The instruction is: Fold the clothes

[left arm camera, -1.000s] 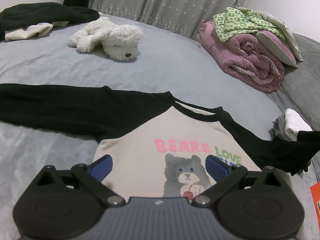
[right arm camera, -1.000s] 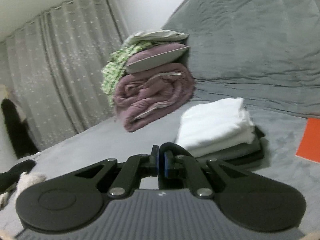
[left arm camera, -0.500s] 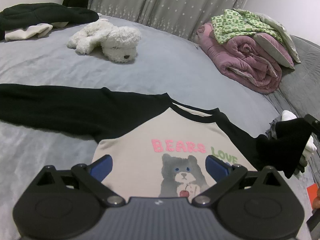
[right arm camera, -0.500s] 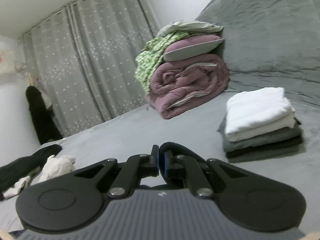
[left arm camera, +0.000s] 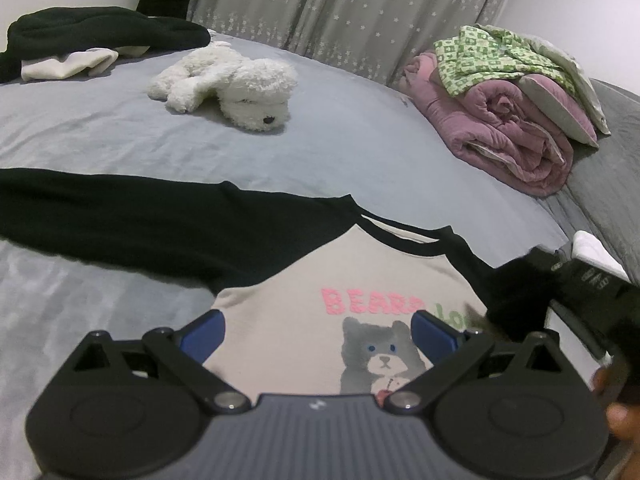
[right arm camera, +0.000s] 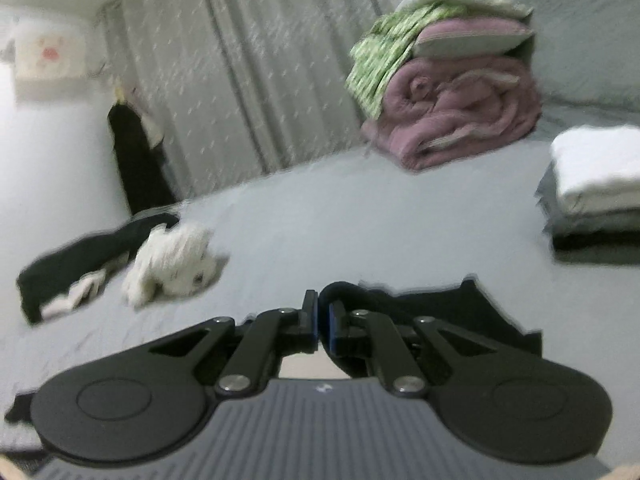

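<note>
A: What is the left camera seeing?

B: The left gripper (left arm camera: pixel 318 330) is hanging over a shirt (left arm camera: pixel 304 312) with its blue fingers (left arm camera: pixel 202 330) spread wide, holding nothing. The shirt is lying flat on the bed (left arm camera: pixel 328 152). It is pale with black sleeves and a gray bear picture (left arm camera: pixel 380 356) with pink letters above it.

A: Where are the sleeves going?

B: One black sleeve (left arm camera: pixel 120 216) is stretching far out to the left on the bed. The other sleeve (left arm camera: pixel 516 300) is being lifted up at the right side by the right gripper (left arm camera: pixel 576 280).

A: What else is lying there?

B: A white stuffed dog (left arm camera: pixel 232 88) is lying farther back. A rolled pink blanket (left arm camera: pixel 500 136) is sitting at the right, with green patterned cloth (left arm camera: pixel 492 56) on top. Dark clothes (left arm camera: pixel 96 36) are piled far left.

A: And the right camera?

B: It is blurry. The right gripper (right arm camera: pixel 320 322) is squeezing shut on black sleeve cloth (right arm camera: pixel 440 312), which is bunching around its fingers. A stack of folded clothes (right arm camera: pixel 592 196) is sitting on the bed at the right. The stuffed dog (right arm camera: pixel 172 264) and pink blanket (right arm camera: pixel 460 120) are showing behind.
</note>
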Demonstrator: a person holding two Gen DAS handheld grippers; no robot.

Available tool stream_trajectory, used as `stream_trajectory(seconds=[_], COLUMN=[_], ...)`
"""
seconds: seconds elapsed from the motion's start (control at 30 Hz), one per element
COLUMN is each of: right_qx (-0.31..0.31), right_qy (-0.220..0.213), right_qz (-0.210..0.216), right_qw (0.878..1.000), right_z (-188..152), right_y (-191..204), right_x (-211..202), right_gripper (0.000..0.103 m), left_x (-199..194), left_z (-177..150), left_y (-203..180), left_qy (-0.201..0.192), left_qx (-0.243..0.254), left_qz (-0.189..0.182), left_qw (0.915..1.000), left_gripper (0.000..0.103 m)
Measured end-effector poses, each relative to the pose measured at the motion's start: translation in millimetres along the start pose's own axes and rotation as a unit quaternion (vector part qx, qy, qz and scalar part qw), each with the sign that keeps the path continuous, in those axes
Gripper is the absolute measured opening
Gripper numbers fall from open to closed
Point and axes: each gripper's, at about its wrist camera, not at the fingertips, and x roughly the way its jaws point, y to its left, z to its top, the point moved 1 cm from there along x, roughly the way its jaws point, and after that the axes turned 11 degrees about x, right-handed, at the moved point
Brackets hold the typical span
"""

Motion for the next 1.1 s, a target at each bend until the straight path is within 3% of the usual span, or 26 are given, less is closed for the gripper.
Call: stream_trajectory(seconds=[0.3, 0.37, 0.47, 0.5, 0.57, 0.6, 0.73, 0.87, 1.1], right_qx=[-0.007, -0.005, 0.017, 0.029, 0.055, 0.067, 0.108, 0.195, 0.313], right_qy=[0.139, 0.163, 0.185, 0.192, 0.206, 0.209, 0.198, 0.178, 0.181], right_qz=[0.007, 0.005, 0.01, 0.015, 0.025, 0.026, 0.011, -0.002, -0.01], right_qw=[0.99, 0.987, 0.983, 0.981, 0.977, 0.975, 0.974, 0.964, 0.932], right_z=[-46.1, -50.4, -46.6, -43.0, -34.0, -26.9, 4.8, 31.1, 43.0], right_y=[-2.5, -3.8, -9.2, -11.8, -17.5, -21.6, -44.6, -88.5, -136.1], right_x=[28.8, 30.8, 26.8, 23.2, 15.2, 10.3, -14.1, -33.7, -43.8], right_gripper=[0.009, 0.016, 0.017, 0.019, 0.046, 0.051, 0.052, 0.052, 0.052], left_x=[6.8, 8.3, 9.6, 9.5, 8.3, 7.4, 4.7, 5.4, 10.2], left_z=[2.0, 1.3, 0.8, 0.8, 1.7, 2.4, 4.8, 0.8, -21.6], left_y=[-3.4, -6.6, -14.2, -17.0, -23.4, -26.3, -46.8, -82.3, -147.4], left_qy=[0.001, 0.002, 0.0, -0.003, -0.009, -0.013, -0.031, -0.046, -0.062], left_qx=[-0.003, 0.0, 0.012, 0.017, 0.031, 0.037, 0.071, 0.148, 0.271], left_qz=[0.003, 0.005, 0.009, 0.011, 0.011, 0.011, -0.012, -0.032, -0.039], left_qw=[1.0, 1.0, 0.9999, 0.9998, 0.9994, 0.9992, 0.9969, 0.9874, 0.9598], left_gripper=[0.1, 0.1, 0.099, 0.099, 0.099, 0.099, 0.099, 0.099, 0.099])
